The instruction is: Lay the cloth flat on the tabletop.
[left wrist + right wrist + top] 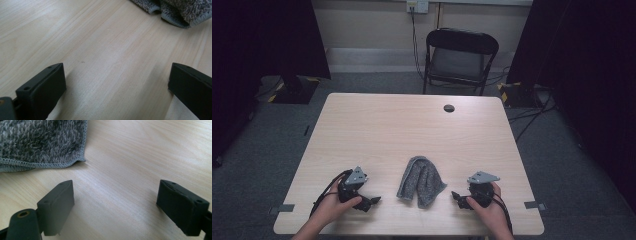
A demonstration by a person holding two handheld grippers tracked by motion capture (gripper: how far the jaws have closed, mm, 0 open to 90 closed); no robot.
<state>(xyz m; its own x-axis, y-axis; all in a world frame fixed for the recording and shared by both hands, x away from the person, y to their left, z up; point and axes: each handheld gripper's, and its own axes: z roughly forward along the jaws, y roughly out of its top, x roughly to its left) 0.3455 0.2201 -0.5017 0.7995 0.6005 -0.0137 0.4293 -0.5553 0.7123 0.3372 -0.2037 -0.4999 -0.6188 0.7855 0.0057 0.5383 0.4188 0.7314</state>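
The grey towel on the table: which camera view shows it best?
The high view shows the grey towel best: its whole folded shape lies on the table between the two grippers. The right gripper view gives a close look at its pile and stitched hem, but cuts it off. The left gripper view catches just a bit of its edge.

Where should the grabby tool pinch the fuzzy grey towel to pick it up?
Probably the stitched corner of the grey towel nearest the right tool. It lies flat on the table, free of the folds, just ahead of that tool's open jaws. Come in low from the towel's right side and close on the hem. The left tool faces thicker bunched folds.
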